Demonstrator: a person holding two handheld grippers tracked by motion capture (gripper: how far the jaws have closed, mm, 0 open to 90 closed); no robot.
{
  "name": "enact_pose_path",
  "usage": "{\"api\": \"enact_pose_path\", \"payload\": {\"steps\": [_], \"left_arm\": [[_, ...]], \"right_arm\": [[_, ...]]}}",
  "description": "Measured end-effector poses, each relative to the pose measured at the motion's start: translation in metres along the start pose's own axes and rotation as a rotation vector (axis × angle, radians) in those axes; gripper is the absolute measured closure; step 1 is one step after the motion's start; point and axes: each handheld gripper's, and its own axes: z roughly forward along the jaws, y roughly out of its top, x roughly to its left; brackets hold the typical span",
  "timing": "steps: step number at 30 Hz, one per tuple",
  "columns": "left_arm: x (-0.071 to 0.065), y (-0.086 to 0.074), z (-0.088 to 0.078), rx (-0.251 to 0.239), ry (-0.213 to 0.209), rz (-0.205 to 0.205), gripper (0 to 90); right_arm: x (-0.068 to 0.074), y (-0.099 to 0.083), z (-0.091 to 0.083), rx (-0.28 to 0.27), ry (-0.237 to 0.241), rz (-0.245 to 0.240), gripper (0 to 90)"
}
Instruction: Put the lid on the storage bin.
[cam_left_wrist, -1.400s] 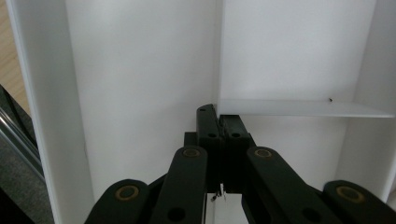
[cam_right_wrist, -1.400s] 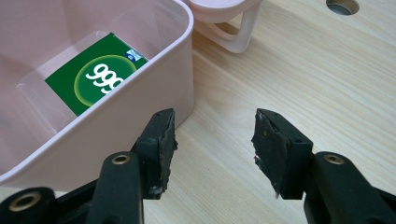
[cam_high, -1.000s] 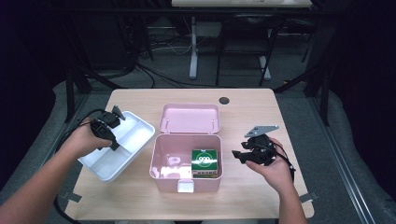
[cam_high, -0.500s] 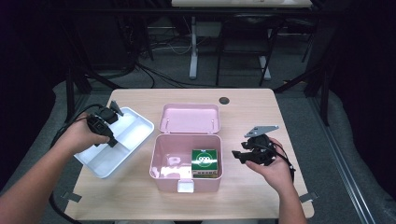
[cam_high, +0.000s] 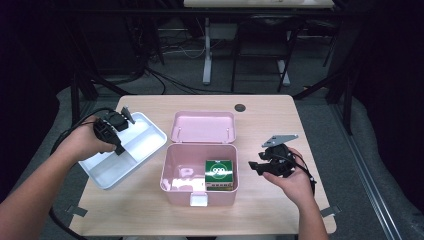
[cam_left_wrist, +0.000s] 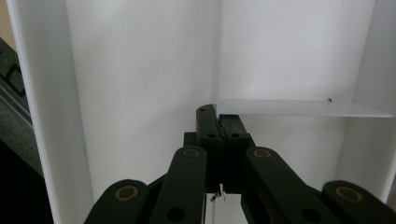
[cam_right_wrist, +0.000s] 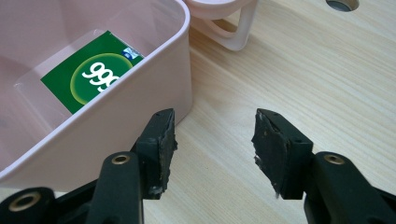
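A white compartment tray (cam_high: 142, 145) sits at the table's left. My left gripper (cam_high: 119, 149) reaches down into it and is shut on the thin divider wall, seen close up between the jaws of the left gripper (cam_left_wrist: 218, 123) with the tray's white floor (cam_left_wrist: 140, 70) beyond. An open pink box (cam_high: 165, 170) stands in the middle and holds a green carton (cam_high: 219, 174). My right gripper (cam_high: 252, 166) rests just right of the box, open, with bare wood between its pads. The right gripper (cam_right_wrist: 212, 140) points past the box wall (cam_right_wrist: 116, 126), and the green carton (cam_right_wrist: 93, 74) lies inside.
The box's lid (cam_high: 202, 127) lies folded back behind it, its handle (cam_right_wrist: 238, 32) resting on the wood. A round cable hole (cam_high: 240, 107) sits near the table's far edge. Bare wooden table (cam_high: 280, 125) stretches right of and in front of the box.
My left hand has risen a little and the tray's near side has come up slightly with it. The right hand has stayed where it was.
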Motion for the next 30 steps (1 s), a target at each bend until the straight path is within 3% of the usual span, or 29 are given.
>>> {"api": "enact_pose_path", "payload": {"steps": [16,30], "left_arm": [[-0.020,0.014,-0.011,-0.029,0.025,0.201,89.0],[-0.054,0.048,-0.012,-0.011,0.018,0.359,89.1]], "right_arm": [[0.000,0.000,0.001,0.001,0.009,0.001,47.9],[0.000,0.000,0.001,0.002,0.015,0.000,47.9]]}}
